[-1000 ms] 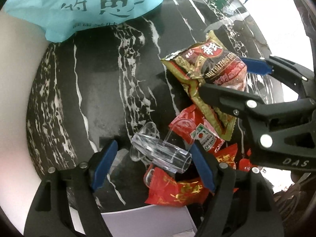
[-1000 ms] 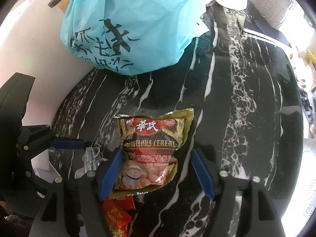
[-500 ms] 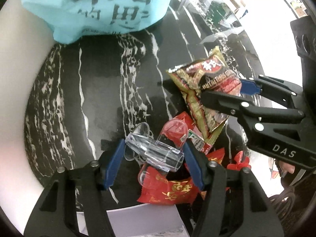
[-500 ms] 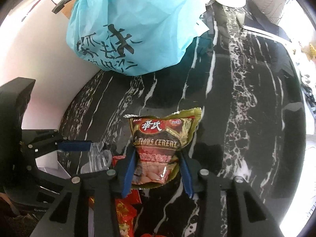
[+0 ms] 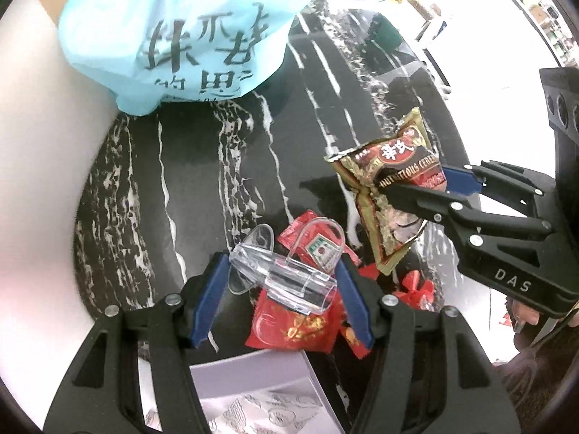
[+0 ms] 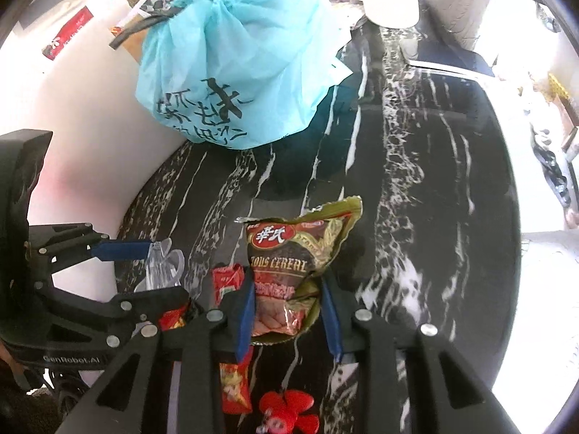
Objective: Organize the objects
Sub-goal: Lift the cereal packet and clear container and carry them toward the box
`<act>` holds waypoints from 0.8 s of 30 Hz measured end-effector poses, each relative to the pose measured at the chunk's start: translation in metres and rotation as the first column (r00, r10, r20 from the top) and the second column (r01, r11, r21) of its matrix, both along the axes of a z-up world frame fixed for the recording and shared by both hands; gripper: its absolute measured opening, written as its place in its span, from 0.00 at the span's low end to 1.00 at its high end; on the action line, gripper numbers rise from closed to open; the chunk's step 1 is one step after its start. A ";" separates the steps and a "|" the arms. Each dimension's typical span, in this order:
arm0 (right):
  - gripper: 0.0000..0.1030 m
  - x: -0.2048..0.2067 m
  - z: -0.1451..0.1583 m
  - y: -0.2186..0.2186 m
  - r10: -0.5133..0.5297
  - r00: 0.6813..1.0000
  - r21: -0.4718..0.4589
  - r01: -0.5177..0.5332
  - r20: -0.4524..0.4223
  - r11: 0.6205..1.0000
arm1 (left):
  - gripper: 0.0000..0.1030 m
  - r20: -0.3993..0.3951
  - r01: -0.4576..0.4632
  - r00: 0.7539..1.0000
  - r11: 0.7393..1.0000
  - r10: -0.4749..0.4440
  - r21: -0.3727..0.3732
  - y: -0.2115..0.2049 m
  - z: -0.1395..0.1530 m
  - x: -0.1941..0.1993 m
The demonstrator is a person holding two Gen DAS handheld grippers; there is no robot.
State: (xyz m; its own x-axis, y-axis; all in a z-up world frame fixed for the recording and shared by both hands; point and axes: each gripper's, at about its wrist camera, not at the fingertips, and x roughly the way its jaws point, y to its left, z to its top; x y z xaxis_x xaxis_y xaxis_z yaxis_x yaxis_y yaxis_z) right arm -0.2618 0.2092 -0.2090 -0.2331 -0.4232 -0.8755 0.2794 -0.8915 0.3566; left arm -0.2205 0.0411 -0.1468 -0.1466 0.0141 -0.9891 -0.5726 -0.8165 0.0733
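- The left tongs [image 5: 282, 289] are pressed onto a clear plastic holder [image 5: 286, 271], which is pinched between the blue pads and appears lifted just above the red packets.
- The right tongs [image 6: 287, 320] have just been closing, and the lower end of a cereal packet [image 6: 293, 264] is now gripped between them; the packet is held up off the table [image 6: 434, 181], to the right of the holder.
- The step in hand is judged to be a double pick-up: both things have been taken from the heap and nothing has yet been put away.
- A carry to wherever each belongs is called for next; that place cannot be told. The thin packet may slip, so a firm grip is advised.
- Counted: one holder, one cereal packet, about three red packets [image 6: 226, 280] beneath and beside the holder, one red flower-shaped piece [image 6: 289, 410] nearer the camera.
- One blue bag [image 6: 235, 65] is seen well beyond the holder, at the table's far side.
- A printed sheet [image 5: 260, 398] lies on the near side of the holder.
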 end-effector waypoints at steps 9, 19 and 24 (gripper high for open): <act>0.32 0.029 0.032 0.020 -0.056 0.998 0.020 0.057 -0.036 0.998 | 0.57 -0.043 0.030 0.999 1.000 -0.030 0.008 0.026 0.023 0.039; 0.32 0.061 0.071 0.035 -0.101 0.991 0.031 0.104 -0.089 0.994 | 0.57 -0.089 0.050 0.995 0.997 -0.045 0.054 0.040 0.043 0.056; 0.32 0.078 0.084 0.039 -0.125 0.987 0.036 0.129 -0.105 0.991 | 0.57 -0.098 0.063 0.994 0.996 -0.056 0.070 0.038 0.054 0.071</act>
